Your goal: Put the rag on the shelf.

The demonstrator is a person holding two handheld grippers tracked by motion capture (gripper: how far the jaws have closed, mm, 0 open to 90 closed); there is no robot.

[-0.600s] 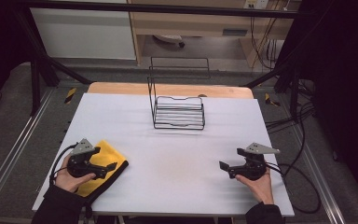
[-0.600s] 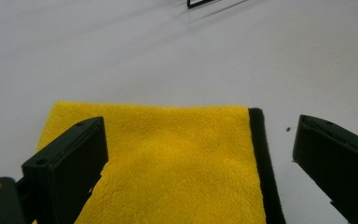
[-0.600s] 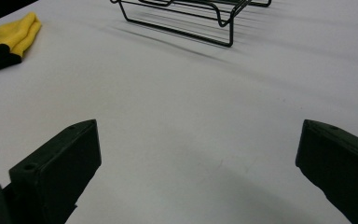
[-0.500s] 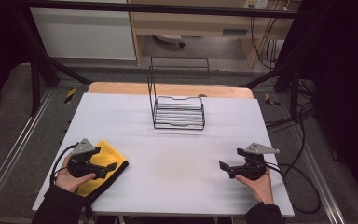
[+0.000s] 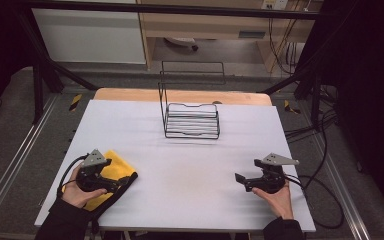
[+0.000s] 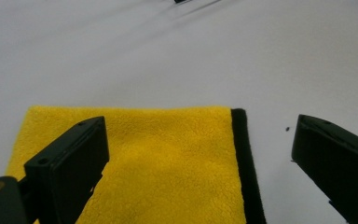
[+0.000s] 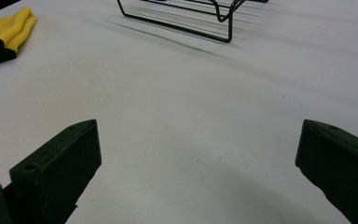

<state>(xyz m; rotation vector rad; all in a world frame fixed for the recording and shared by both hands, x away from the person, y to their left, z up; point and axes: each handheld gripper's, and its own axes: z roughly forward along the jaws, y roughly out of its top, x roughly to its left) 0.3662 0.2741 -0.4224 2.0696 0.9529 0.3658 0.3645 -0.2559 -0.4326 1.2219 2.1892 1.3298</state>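
Yellow cloth point(image 5: 111, 172) with a black edge lies flat at the near left corner of the white tabletop point(image 5: 190, 165), and I can read no label or writing on it or on anything else from here. My left claw point(image 5: 111, 184) sits right over that cloth, held low in the left hand point(image 5: 77, 190), which comes in from the bottom edge with its dark sleeve; the jaws point toward the middle of the tabletop. In the left claw view the cloth point(image 6: 168, 158) lies under and between the two black jaws, which stand wide apart and released, gripping nothing, the black hem running just inside the right-hand jaw. My right claw point(image 5: 241, 178) rests low near the right edge, well apart from the cloth, cradled in the right hand point(image 5: 276, 196); its jaws are likewise spread and released, over bare tabletop. A black wire rack point(image 5: 190, 117) stands at the far middle.
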